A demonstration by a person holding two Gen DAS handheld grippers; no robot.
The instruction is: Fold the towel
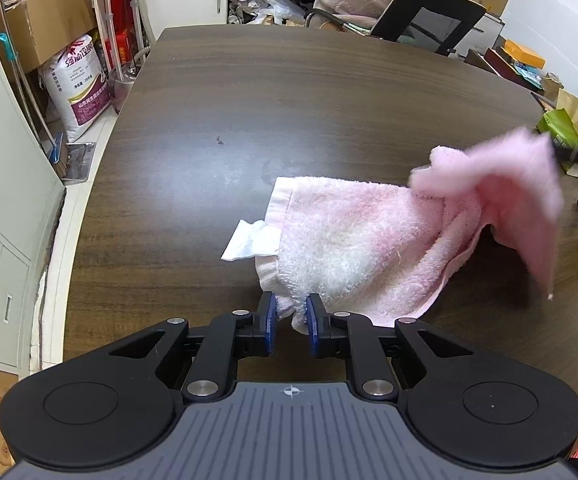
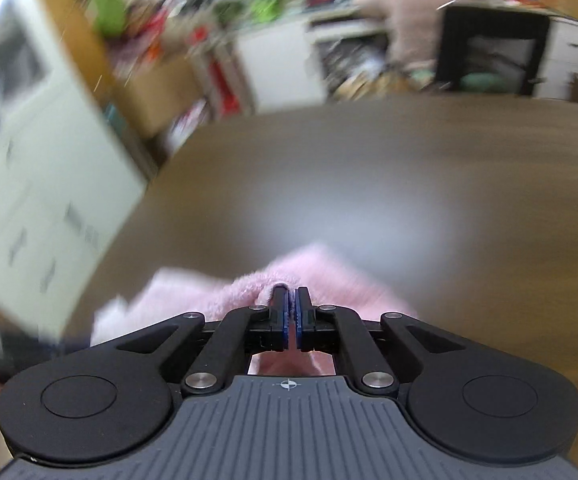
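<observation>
A pink towel (image 1: 361, 240) lies on the dark wooden table (image 1: 269, 100). Its near-left corner sits between the blue pads of my left gripper (image 1: 291, 314), whose jaws stand a little apart around the cloth. The towel's right part is lifted into the air, blurred, held by my right gripper (image 1: 577, 154) at the right edge. In the right wrist view, my right gripper (image 2: 291, 308) is shut on a fold of the pink towel (image 2: 249, 284) above the table (image 2: 369, 180). That view is motion-blurred.
A white tissue (image 1: 249, 242) lies partly under the towel's left edge. A green box (image 1: 561, 128) and dark items stand at the table's right edge. A chair (image 1: 429, 20) stands at the far side. Cabinets, boxes and a sack (image 1: 81, 84) line the left.
</observation>
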